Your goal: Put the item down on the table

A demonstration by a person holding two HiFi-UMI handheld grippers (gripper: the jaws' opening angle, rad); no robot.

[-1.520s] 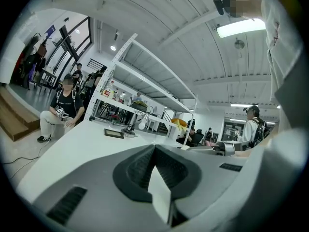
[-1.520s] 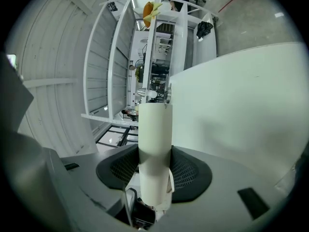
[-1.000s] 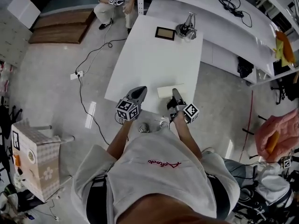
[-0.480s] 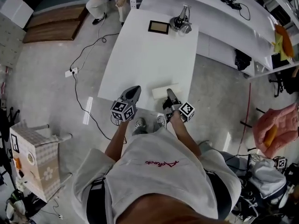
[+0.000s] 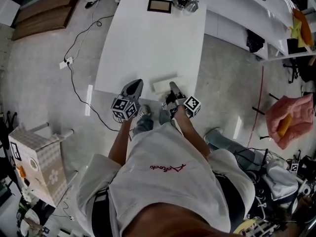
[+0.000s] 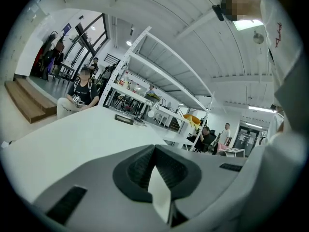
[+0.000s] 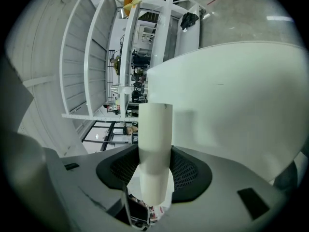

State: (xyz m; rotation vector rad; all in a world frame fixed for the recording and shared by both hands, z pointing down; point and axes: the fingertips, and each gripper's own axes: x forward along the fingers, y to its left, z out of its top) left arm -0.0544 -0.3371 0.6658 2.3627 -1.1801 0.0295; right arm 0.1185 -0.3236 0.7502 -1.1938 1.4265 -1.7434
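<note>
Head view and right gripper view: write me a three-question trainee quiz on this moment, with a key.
1. Multiple choice: which gripper clamps the item? A. left B. right C. neither
2. True or false: the frame lies at the near edge of the table.
3. Short answer: at which part of the table is the item held?

Key
1. B: the jaws of the right gripper are closed on it.
2. False: the frame lies at the far end.
3. The near edge, right of its middle.
</note>
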